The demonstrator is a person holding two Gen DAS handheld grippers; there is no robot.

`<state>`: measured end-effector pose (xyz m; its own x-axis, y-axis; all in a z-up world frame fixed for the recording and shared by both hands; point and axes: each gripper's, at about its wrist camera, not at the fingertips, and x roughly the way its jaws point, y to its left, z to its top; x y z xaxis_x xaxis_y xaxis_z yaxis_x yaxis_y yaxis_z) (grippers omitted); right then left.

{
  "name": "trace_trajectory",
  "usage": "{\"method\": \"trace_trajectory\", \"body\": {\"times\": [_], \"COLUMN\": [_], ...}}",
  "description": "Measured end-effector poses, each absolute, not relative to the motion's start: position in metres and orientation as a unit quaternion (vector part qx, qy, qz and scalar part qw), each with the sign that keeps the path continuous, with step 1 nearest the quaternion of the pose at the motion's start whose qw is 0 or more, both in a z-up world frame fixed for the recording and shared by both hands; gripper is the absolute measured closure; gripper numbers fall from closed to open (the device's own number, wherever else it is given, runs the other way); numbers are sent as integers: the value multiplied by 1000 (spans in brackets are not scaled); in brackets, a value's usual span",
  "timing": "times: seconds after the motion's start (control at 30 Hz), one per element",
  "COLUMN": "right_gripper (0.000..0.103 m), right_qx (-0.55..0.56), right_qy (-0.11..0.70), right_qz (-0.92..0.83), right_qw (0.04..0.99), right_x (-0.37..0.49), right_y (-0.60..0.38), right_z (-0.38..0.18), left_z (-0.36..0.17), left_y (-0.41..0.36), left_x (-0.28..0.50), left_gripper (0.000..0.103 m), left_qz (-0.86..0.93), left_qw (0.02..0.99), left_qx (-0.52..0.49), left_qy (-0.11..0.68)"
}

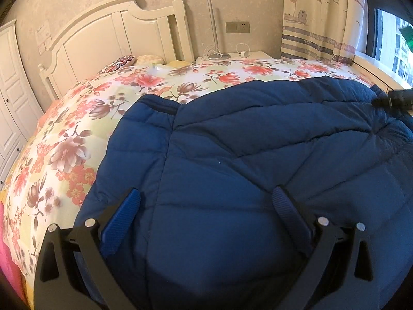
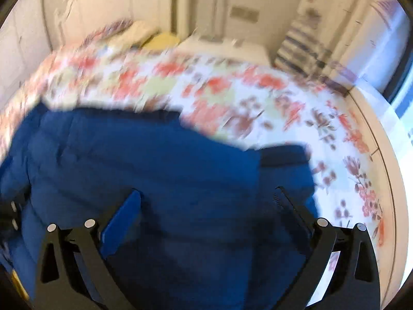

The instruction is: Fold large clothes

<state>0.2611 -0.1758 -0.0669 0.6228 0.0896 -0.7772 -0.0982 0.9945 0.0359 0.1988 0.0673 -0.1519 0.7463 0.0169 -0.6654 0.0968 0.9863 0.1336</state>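
Note:
A large blue quilted jacket lies spread on the flowered bed cover. An elastic edge of the jacket points toward the headboard. My left gripper hovers low over the jacket's near part, open, with its blue pads wide apart and only flat fabric under them. The right wrist view is blurred. In it my right gripper stands open over the jacket, next to a dark-cuffed part. A black piece at the jacket's right edge looks like part of the right gripper.
A white headboard and pillows are at the far end of the bed. Behind it stands a nightstand with a lamp and cables. A curtain and window are on the right, a white wardrobe on the left.

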Motion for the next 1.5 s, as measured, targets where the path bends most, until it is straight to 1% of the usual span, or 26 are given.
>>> {"method": "trace_trajectory", "body": {"times": [0.03,0.1,0.13,0.2,0.3,0.37,0.43,0.53,0.6,0.73,0.8,0.9,1.0,1.07,1.13,1.23,1.3,1.4,1.5], "right_gripper": [5,4,4,4,4,4,4,4,4,4,4,4,4,4,4,4,4,4,4], "right_qx": [18,33,55,51,32,34,34,28,30,34,37,33,32,33,34,37,36,28,5], "right_qy": [433,473,481,478,468,466,466,464,464,461,461,461,460,459,459,458,459,468,473], "right_qz": [38,31,42,40,34,35,34,31,32,32,32,30,29,29,29,30,30,28,-4], "right_qw": [900,880,874,876,883,883,883,885,885,886,886,886,887,887,887,888,887,883,881], "right_x": [271,295,299,298,294,293,293,290,290,290,290,291,291,291,291,292,292,293,287], "right_y": [-187,-203,-208,-205,-200,-201,-201,-200,-200,-201,-202,-200,-201,-201,-201,-201,-201,-200,-193], "right_z": [-72,-99,-106,-106,-106,-107,-109,-109,-109,-109,-108,-109,-110,-110,-110,-110,-110,-109,-97], "left_z": [-152,-152,-152,-152,-143,-126,-99,-79,-86,-142,-142,-135,-124,-126,-138,-143,-143,-134,-113], "left_y": [67,67,68,68,69,70,63,30,8,-31,-24,-22,-13,-13,-18,-24,-20,-6,15], "left_x": [199,199,199,200,203,207,210,228,252,310,315,312,312,319,331,330,328,322,305], "left_gripper": [2,2,2,2,3,3,3,2,2,2,2,2,2,2,2,2,2,2,2], "left_qz": [-21,-22,-22,-24,-27,-48,-80,-72,-76,-66,-69,-65,-64,-58,-52,-43,-47,-45,-42], "left_qw": [931,931,931,929,918,912,920,930,922,891,892,891,901,900,892,897,899,902,918], "left_qx": [80,80,79,78,74,40,10,56,81,117,89,95,67,56,74,91,84,60,50], "left_qy": [355,356,356,360,388,405,383,357,370,434,437,440,424,429,442,431,428,426,392]}}
